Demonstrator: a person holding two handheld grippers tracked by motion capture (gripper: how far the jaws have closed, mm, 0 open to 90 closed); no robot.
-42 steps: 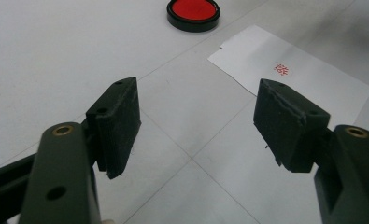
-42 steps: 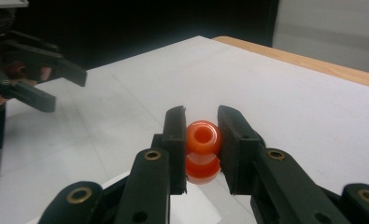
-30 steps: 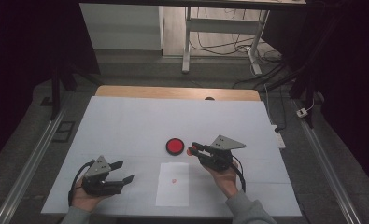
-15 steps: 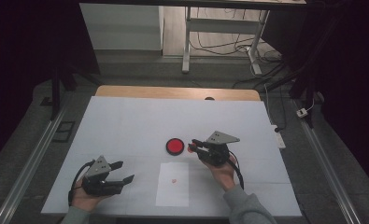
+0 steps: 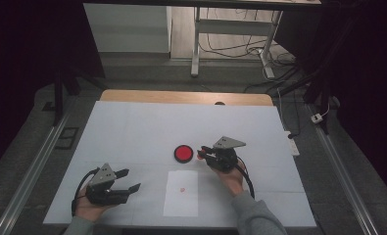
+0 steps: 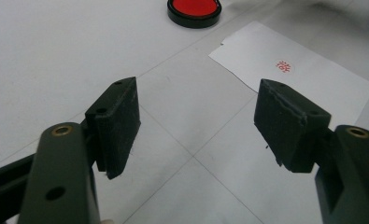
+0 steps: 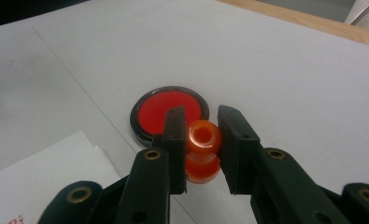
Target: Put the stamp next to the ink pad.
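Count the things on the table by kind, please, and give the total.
Ink pad: 1
Stamp, held in the right gripper: 1
Paper with a red mark: 1
Total: 3

A white table point(image 5: 132, 127) carries the scene; a wooden strip point(image 5: 181, 97) runs along its far edge, with cables point(image 5: 240, 46) on the floor beyond.

Overhead view, two close jaw-level views
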